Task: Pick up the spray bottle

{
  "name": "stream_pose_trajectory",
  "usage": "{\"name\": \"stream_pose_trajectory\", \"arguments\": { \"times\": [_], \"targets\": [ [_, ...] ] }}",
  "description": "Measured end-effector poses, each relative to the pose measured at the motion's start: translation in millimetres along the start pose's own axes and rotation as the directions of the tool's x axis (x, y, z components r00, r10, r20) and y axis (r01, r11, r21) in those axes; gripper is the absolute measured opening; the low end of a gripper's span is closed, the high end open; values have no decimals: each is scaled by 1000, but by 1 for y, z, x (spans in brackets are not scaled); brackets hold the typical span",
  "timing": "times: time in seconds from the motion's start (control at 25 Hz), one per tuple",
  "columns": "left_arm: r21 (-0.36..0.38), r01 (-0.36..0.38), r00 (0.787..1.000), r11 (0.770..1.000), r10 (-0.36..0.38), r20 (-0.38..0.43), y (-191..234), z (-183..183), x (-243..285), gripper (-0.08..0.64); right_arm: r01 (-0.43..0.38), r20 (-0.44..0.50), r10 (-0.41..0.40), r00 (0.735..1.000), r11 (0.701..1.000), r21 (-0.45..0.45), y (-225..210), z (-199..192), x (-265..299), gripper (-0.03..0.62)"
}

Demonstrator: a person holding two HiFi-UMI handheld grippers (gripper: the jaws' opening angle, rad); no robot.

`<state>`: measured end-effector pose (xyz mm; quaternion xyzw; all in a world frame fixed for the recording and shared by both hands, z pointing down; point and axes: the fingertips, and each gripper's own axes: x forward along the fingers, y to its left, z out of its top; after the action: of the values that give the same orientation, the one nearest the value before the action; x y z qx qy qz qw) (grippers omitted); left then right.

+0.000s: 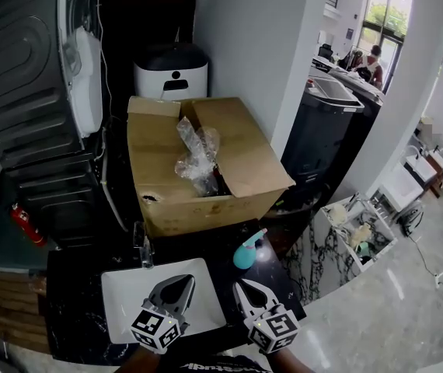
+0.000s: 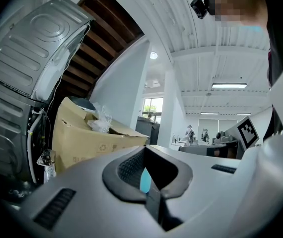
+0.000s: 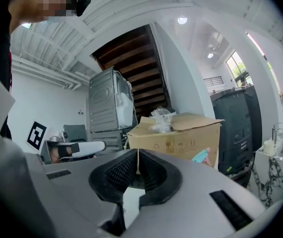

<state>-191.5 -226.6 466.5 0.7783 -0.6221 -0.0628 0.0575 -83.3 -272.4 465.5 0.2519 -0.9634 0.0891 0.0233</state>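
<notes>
The spray bottle (image 1: 246, 252) is teal with a pink trigger and lies on the dark counter just in front of the cardboard box (image 1: 198, 169). Both grippers are low at the near edge, short of the bottle and not touching it. My left gripper (image 1: 183, 282) hovers over a white tray (image 1: 124, 305), jaws shut and empty. My right gripper (image 1: 246, 287) is beside it, just below the bottle in the head view, also shut and empty. In the right gripper view the bottle (image 3: 201, 156) shows right of the jaw tips (image 3: 138, 151). In the left gripper view a teal sliver of it (image 2: 144, 180) shows behind the closed tips (image 2: 144, 148).
The open box holds a crumpled plastic bag (image 1: 197, 154). Behind it stands a white and black appliance (image 1: 171, 72). A grey machine (image 1: 19, 76) fills the left and a black bin (image 1: 322, 130) stands to the right. The counter drops off at the right to a pale floor (image 1: 392, 301).
</notes>
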Motion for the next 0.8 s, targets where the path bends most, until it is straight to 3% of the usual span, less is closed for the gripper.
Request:
{"name": "stream_pose_trajectory", "arguments": {
  "times": [0.36, 0.44, 0.8],
  "targets": [
    [2, -23, 999, 1000, 23, -24, 3, -9, 19, 14, -3, 14, 3, 1000, 1000, -2, -36, 4, 10, 42],
    [7, -31, 999, 1000, 31, -27, 3, -10, 21, 15, -1, 5, 1, 1000, 1000, -6, -45, 1, 12, 88],
    [24, -55, 998, 998, 56, -41, 4, -11, 28, 14, 41, -55, -42, 998, 999, -25, -94, -24, 30, 183]
  ]
}}
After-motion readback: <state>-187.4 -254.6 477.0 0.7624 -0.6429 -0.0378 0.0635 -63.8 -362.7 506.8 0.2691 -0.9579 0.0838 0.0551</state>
